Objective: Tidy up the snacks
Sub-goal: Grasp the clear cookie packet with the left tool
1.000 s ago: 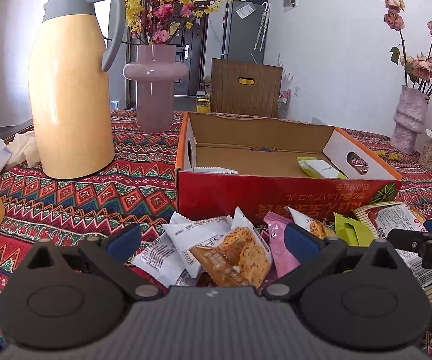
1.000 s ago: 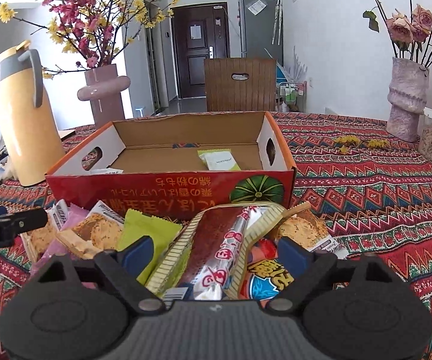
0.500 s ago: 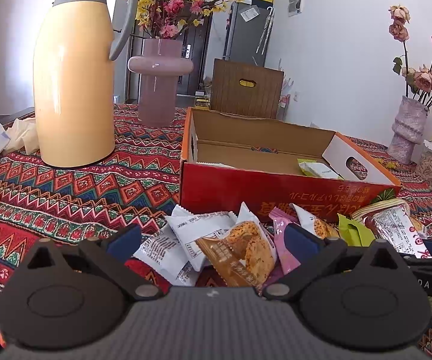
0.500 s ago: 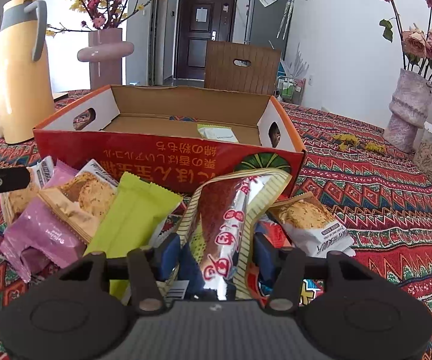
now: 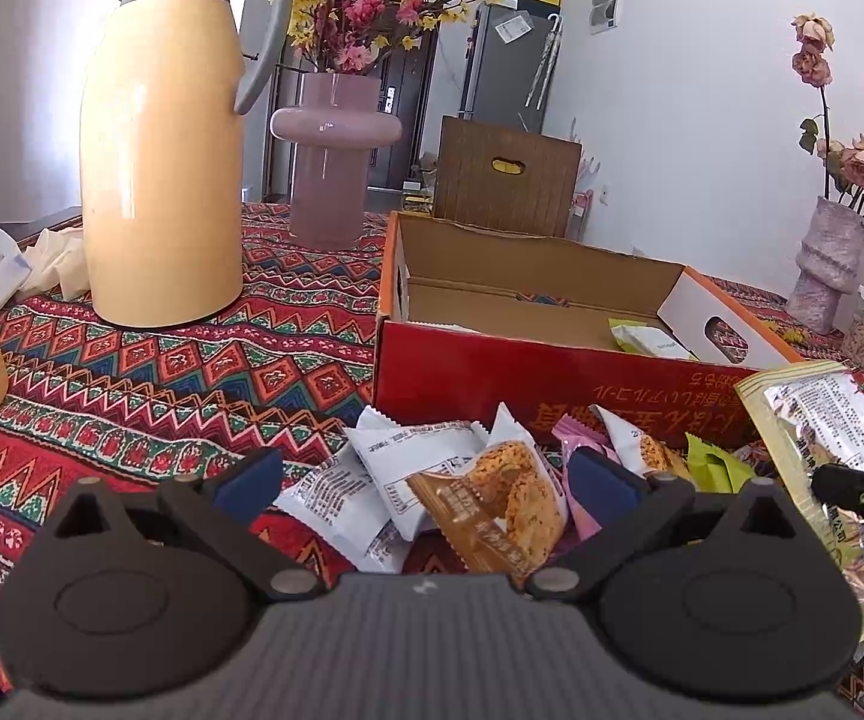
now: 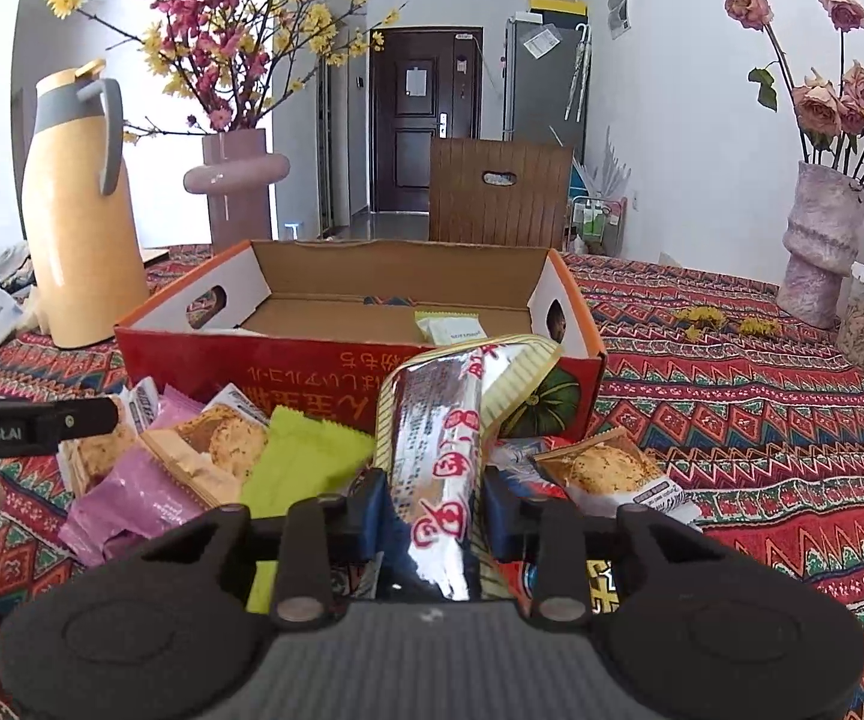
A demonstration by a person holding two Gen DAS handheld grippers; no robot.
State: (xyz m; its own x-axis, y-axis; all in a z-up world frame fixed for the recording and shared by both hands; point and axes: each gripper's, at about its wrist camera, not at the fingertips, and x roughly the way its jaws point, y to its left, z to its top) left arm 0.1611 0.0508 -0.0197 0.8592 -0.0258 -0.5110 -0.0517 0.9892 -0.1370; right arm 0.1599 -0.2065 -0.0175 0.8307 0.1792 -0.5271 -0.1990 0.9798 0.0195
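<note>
Snacks (image 6: 204, 462) heaped on patterned tablecloth (image 6: 762, 420), right claw (image 6: 432, 504) just closed on foil packet (image 6: 438, 450), left claw (image 5: 426, 480) open.

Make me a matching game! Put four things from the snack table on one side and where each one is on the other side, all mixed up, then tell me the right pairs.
Things:
1. silver and yellow snack packet
2. pale green packet
3. yellow jug
4. brown biscuit packet

Places:
A. standing on the tablecloth, left of the box
B. lying inside the cardboard box
C. between the open fingers of the left hand-held gripper
D. pinched in the right hand-held gripper

Right pairs: 1-D, 2-B, 3-A, 4-C
</note>
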